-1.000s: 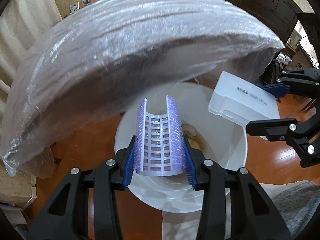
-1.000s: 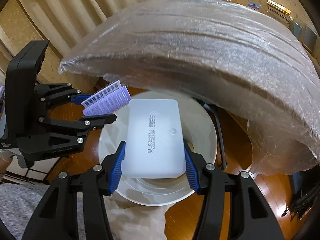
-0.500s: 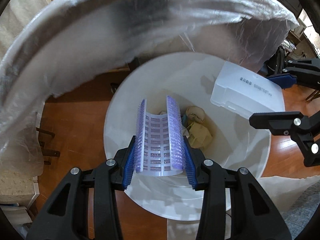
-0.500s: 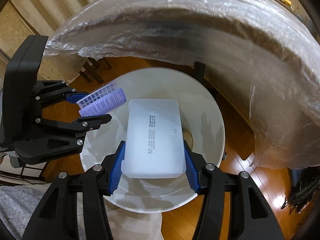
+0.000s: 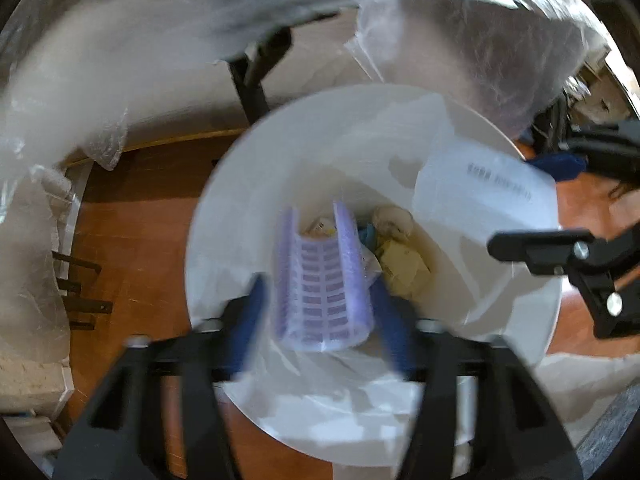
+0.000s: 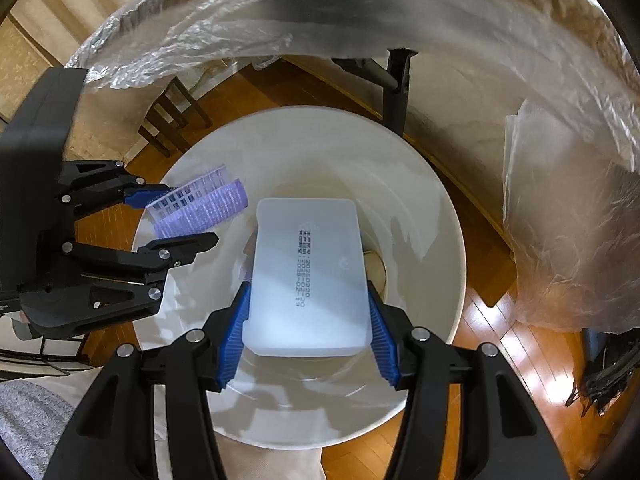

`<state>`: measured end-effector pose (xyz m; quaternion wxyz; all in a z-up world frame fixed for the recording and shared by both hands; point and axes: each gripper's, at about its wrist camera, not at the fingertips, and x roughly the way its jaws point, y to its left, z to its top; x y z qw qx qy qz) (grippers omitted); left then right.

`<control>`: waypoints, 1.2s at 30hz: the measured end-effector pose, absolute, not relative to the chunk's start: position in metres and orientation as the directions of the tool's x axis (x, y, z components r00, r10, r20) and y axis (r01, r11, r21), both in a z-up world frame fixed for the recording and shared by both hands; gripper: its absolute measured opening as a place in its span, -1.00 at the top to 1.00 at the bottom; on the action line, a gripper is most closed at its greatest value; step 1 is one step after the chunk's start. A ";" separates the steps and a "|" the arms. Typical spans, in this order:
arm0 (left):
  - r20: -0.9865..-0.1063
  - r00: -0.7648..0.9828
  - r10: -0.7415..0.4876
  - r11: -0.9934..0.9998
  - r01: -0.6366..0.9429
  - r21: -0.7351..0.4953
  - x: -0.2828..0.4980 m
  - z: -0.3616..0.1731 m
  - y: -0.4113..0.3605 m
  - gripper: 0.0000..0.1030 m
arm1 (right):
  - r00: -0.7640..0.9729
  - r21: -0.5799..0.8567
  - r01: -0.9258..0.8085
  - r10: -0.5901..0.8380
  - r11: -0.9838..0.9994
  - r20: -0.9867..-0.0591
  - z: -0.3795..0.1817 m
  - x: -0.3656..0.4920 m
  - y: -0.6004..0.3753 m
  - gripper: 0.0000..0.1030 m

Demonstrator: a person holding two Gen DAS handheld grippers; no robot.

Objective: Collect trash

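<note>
A white round trash bin [image 5: 516,344] [image 6: 448,216] stands on the wood floor below both grippers. My left gripper [image 5: 320,304] has its blue fingers spread apart from a purple curved hair roller [image 5: 324,292], which sits loose over the bin mouth; the view is blurred. The roller also shows in the right wrist view [image 6: 200,208], between the left gripper's fingers [image 6: 168,196]. My right gripper [image 6: 308,320] is shut on a white translucent plastic box [image 6: 312,280] with a printed date, held over the bin. The box shows in the left wrist view [image 5: 480,196]. Crumpled paper trash [image 5: 400,256] lies in the bin.
A table wrapped in clear plastic sheet [image 6: 400,28] [image 5: 160,40] overhangs the bin, with a black leg [image 6: 396,84]. Wooden chair legs [image 6: 176,112] stand at the left. A grey rug [image 6: 32,424] lies near the bin.
Both grippers have moved down closer over the bin. The left gripper's fingers have spread and the purple roller is no longer pinched; the right gripper still holds the box.
</note>
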<state>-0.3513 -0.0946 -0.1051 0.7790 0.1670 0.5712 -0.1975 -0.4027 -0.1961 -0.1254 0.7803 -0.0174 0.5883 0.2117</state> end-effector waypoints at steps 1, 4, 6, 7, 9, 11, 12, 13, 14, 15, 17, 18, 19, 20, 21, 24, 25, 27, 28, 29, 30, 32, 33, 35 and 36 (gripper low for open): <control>-0.952 0.284 -0.119 0.874 0.485 0.035 -0.350 -0.104 -0.092 -0.59 | 0.223 0.225 -0.348 0.313 0.910 -0.923 -0.124 -0.402 -0.197 -0.12; -0.952 0.285 -0.109 0.880 0.474 0.041 -0.347 -0.104 -0.092 -0.60 | 0.253 0.219 -0.327 0.308 0.919 -0.917 -0.116 -0.404 -0.202 -0.50; -0.950 0.295 -0.105 0.882 0.469 0.048 -0.348 -0.101 -0.092 -0.60 | 0.262 0.225 -0.316 0.313 0.921 -0.913 -0.112 -0.405 -0.206 -0.50; -0.948 0.297 -0.113 0.884 0.466 0.041 -0.349 -0.098 -0.090 -0.60 | 0.266 0.224 -0.311 0.311 0.924 -0.912 -0.109 -0.405 -0.208 -0.51; -0.946 0.298 -0.130 0.890 0.456 0.021 -0.350 -0.091 -0.085 -0.59 | 0.279 0.223 -0.299 0.309 0.928 -0.909 -0.102 -0.406 -0.214 -0.53; -0.935 0.314 -0.166 0.898 0.440 -0.011 -0.353 -0.067 -0.076 -0.60 | 0.291 0.225 -0.288 0.309 0.931 -0.905 -0.087 -0.411 -0.221 -0.53; -0.925 0.330 -0.189 0.898 0.440 -0.027 -0.355 -0.054 -0.076 -0.60 | 0.299 0.229 -0.288 0.314 0.930 -0.901 -0.076 -0.414 -0.222 -0.53; -0.904 0.358 -0.234 0.894 0.444 -0.056 -0.357 -0.029 -0.075 -0.60 | 0.317 0.238 -0.296 0.330 0.925 -0.889 -0.062 -0.418 -0.225 -0.53; -0.879 0.383 -0.284 0.887 0.452 -0.090 -0.358 -0.003 -0.073 -0.60 | 0.360 0.243 -0.312 0.351 0.919 -0.864 -0.039 -0.422 -0.229 -0.56; -0.856 0.409 -0.315 0.882 0.459 -0.105 -0.357 0.015 -0.070 -0.68 | 0.398 0.234 -0.323 0.357 0.917 -0.845 -0.021 -0.425 -0.233 -0.63; -0.767 0.547 -0.334 0.893 0.445 -0.071 -0.347 0.068 -0.064 -0.97 | 0.512 0.177 -0.338 0.338 0.924 -0.790 0.022 -0.422 -0.241 -0.92; -0.721 0.616 -0.317 0.908 0.416 -0.044 -0.337 0.086 -0.060 -0.97 | 0.563 0.143 -0.335 0.320 0.931 -0.762 0.040 -0.415 -0.245 -0.92; -0.696 0.654 -0.296 0.922 0.387 -0.028 -0.325 0.096 -0.058 -0.97 | 0.601 0.115 -0.320 0.295 0.940 -0.742 0.054 -0.405 -0.250 -0.92; -0.679 0.684 -0.267 0.936 0.351 -0.015 -0.307 0.104 -0.056 -0.97 | 0.644 0.098 -0.289 0.270 0.952 -0.716 0.069 -0.386 -0.257 -0.92; -0.671 0.704 -0.233 0.953 0.302 -0.014 -0.280 0.110 -0.054 -0.97 | 0.668 0.101 -0.270 0.262 0.958 -0.697 0.077 -0.371 -0.262 -0.92; -0.676 0.710 -0.199 0.972 0.229 -0.045 -0.217 0.109 -0.047 -0.97 | 0.714 0.114 -0.190 0.217 0.975 -0.665 0.086 -0.296 -0.281 -0.92; -0.684 0.710 -0.170 0.980 0.195 -0.040 -0.189 0.105 -0.046 -0.97 | 0.718 0.086 -0.152 0.170 0.985 -0.675 0.083 -0.267 -0.286 -0.92; -0.705 0.699 -0.119 0.989 0.146 -0.022 -0.151 0.095 -0.042 -0.97 | 0.699 0.079 -0.097 0.124 0.992 -0.704 0.075 -0.224 -0.295 -0.92; -0.719 0.689 -0.089 0.993 0.121 -0.007 -0.130 0.085 -0.040 -0.97 | 0.691 0.104 -0.070 0.123 0.992 -0.713 0.069 -0.198 -0.303 -0.92; -0.730 0.680 -0.065 0.995 0.101 0.006 -0.112 0.078 -0.038 -0.97 | 0.683 0.105 -0.032 0.098 0.994 -0.724 0.064 -0.181 -0.308 -0.92; -0.744 0.667 -0.042 0.997 0.079 0.014 -0.099 0.071 -0.034 -0.97 | 0.675 0.105 -0.005 0.080 0.995 -0.734 0.057 -0.166 -0.312 -0.92; -0.769 0.639 -0.029 0.999 0.049 0.004 -0.075 0.054 -0.026 -0.97 | 0.651 0.097 0.008 0.069 0.995 -0.756 0.044 -0.139 -0.318 -0.92; -0.775 0.632 -0.016 0.999 0.041 0.013 -0.071 0.049 -0.025 -0.97 | 0.642 0.077 0.017 0.048 0.997 -0.765 0.039 -0.128 -0.320 -0.92; -0.797 0.604 -0.003 1.000 0.025 0.015 -0.057 0.034 -0.023 -0.97 | 0.633 0.037 0.033 0.008 0.999 -0.774 0.030 -0.114 -0.325 -0.92; -0.802 0.597 -0.006 1.000 0.017 0.004 -0.052 0.032 -0.018 -0.97 | 0.626 0.020 0.048 -0.014 0.999 -0.780 0.025 -0.110 -0.330 -0.92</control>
